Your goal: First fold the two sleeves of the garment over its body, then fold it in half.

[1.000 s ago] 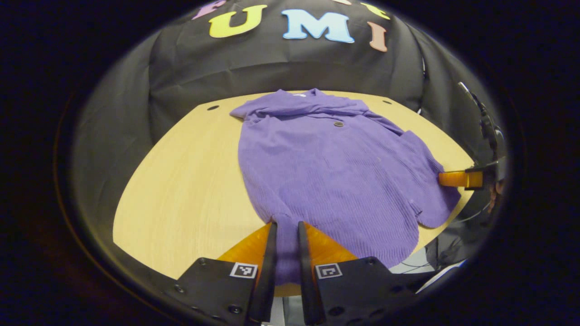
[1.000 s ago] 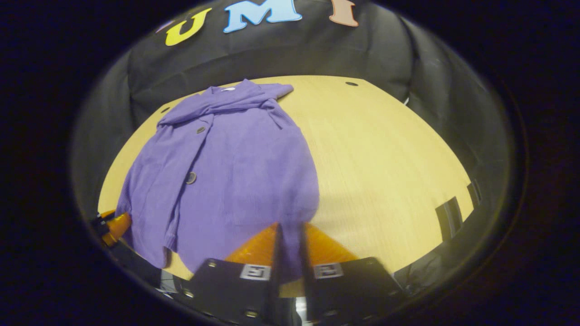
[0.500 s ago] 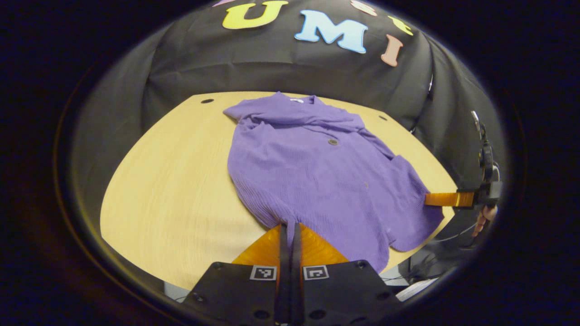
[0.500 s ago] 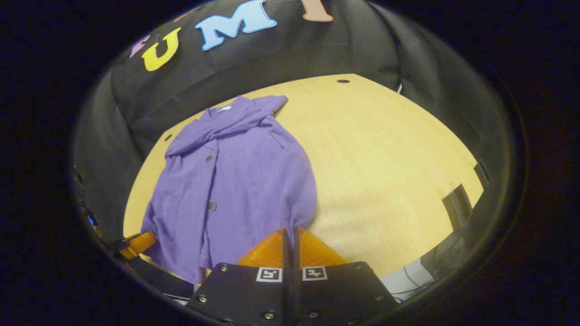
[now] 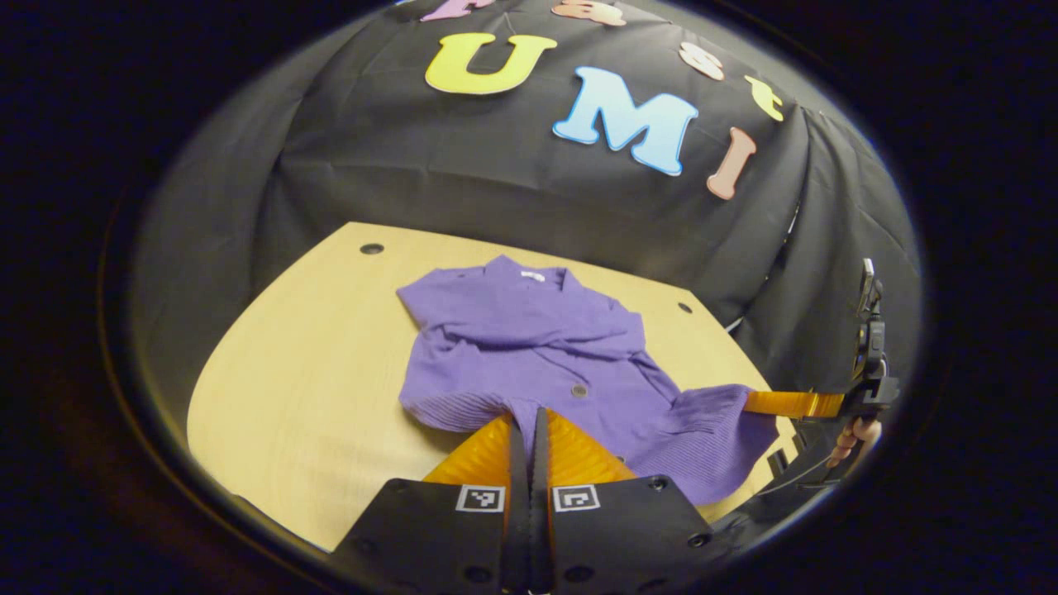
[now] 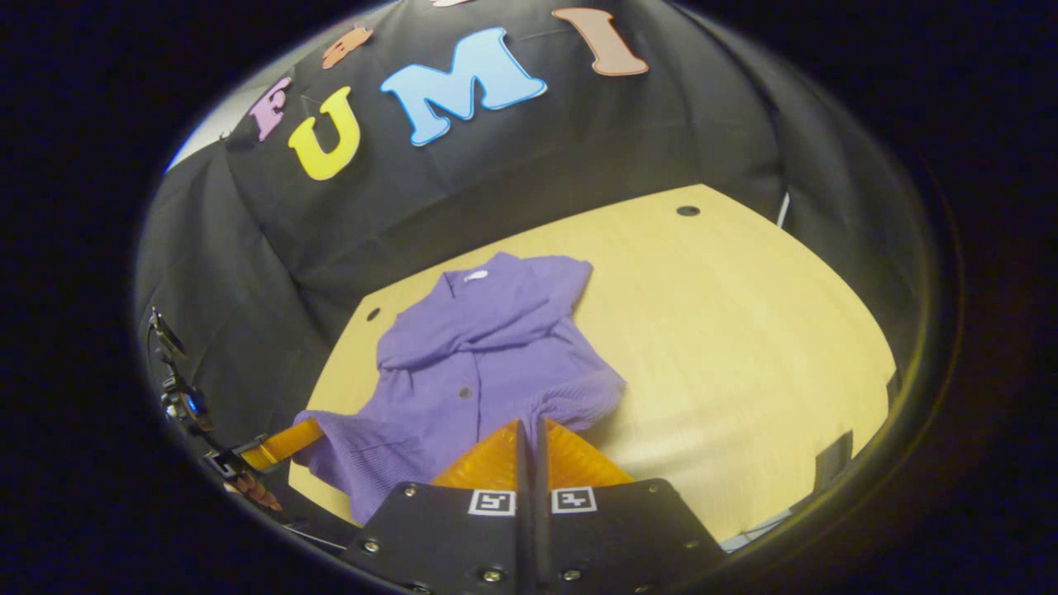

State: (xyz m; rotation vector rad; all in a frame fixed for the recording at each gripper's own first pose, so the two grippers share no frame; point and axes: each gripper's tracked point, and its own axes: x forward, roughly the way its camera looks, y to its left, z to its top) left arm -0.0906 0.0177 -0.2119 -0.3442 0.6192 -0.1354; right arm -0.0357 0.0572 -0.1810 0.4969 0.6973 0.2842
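A purple buttoned garment (image 5: 529,347) lies on the wooden table (image 5: 314,364), collar at the far side, both sleeves folded across its chest. My left gripper (image 5: 529,417) is shut on the left corner of the hem, which is raised off the table. In the right gripper view the same garment (image 6: 471,364) shows, and my right gripper (image 6: 529,430) is shut on the hem's right corner, also lifted. The right gripper's fingers (image 5: 793,403) appear at the far right of the left gripper view, and the left gripper's fingers (image 6: 285,442) at the lower left of the right gripper view.
The table (image 6: 744,330) has open wood to the right of the garment and small holes (image 6: 688,211) near its far edge. Black cloth walls close in behind and at both sides. A hand (image 5: 851,438) holds the right gripper.
Both grippers closed on the hem corners, then rose and moved toward the collar, lifting the lower edge so the garment's bottom part hangs off the table.
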